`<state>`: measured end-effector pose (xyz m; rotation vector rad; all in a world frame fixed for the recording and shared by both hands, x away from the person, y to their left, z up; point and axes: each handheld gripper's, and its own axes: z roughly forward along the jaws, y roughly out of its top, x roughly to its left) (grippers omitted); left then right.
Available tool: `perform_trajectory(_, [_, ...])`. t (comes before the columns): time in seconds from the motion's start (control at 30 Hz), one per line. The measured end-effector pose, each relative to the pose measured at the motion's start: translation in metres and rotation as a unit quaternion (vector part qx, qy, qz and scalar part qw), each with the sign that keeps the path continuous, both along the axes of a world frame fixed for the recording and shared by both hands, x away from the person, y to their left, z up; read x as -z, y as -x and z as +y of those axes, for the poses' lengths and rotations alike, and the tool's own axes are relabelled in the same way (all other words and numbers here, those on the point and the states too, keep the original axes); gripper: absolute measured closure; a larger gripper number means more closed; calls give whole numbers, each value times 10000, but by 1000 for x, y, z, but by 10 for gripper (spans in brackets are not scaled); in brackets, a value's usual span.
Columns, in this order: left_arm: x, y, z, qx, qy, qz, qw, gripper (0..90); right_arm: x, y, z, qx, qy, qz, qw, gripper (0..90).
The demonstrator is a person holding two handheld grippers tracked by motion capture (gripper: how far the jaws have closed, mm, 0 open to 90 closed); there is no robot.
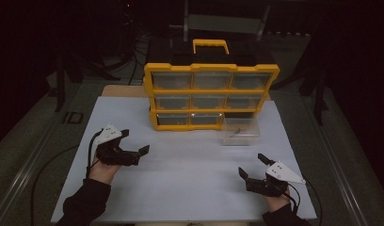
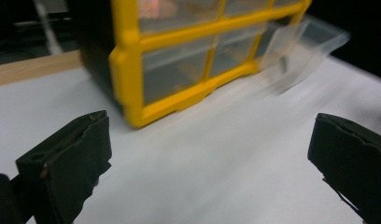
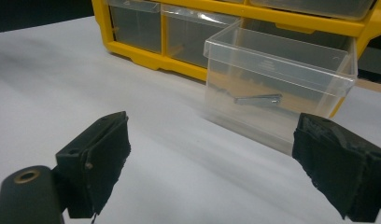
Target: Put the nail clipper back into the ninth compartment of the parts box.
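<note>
My right gripper point(image 1: 254, 165), jaws spread wide and holding nothing, is nearer than my left gripper point(image 1: 135, 141), also spread, to the clear plastic drawer point(image 1: 240, 130) pulled out of the yellow drawer box point(image 1: 211, 95), straight ahead.

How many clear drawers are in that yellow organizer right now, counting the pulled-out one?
9: the yellow organizer is a three-by-three grid. Eight drawers sit closed in its top, middle and bottom-left, bottom-middle slots; the ninth, the pulled-out drawer, stands on the white table before the bottom-right slot.
</note>
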<state>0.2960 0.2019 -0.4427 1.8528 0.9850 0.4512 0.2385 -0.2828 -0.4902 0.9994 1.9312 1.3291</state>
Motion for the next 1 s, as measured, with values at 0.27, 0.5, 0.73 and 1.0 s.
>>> perform_trajectory(0.27, [23, 13, 3, -235, -96, -1, 9997, 1, 1, 0, 1, 7, 9, 13, 10000, 110])
perform_trajectory(0.5, [40, 24, 1, -300, -193, 12, 9994, 1, 1, 0, 0, 10, 30, -13, 10000, 110])
perform_trajectory(0.73, [52, 30, 10, -609, -59, 0, 9981, 1, 2, -3, -3, 26, 46, -12, 10000, 110])
perform_trajectory(1.0, [55, 32, 19, -708, -70, -79, 9974, 1, 4, -4, -3, 8, 105, 28, 9999, 110])
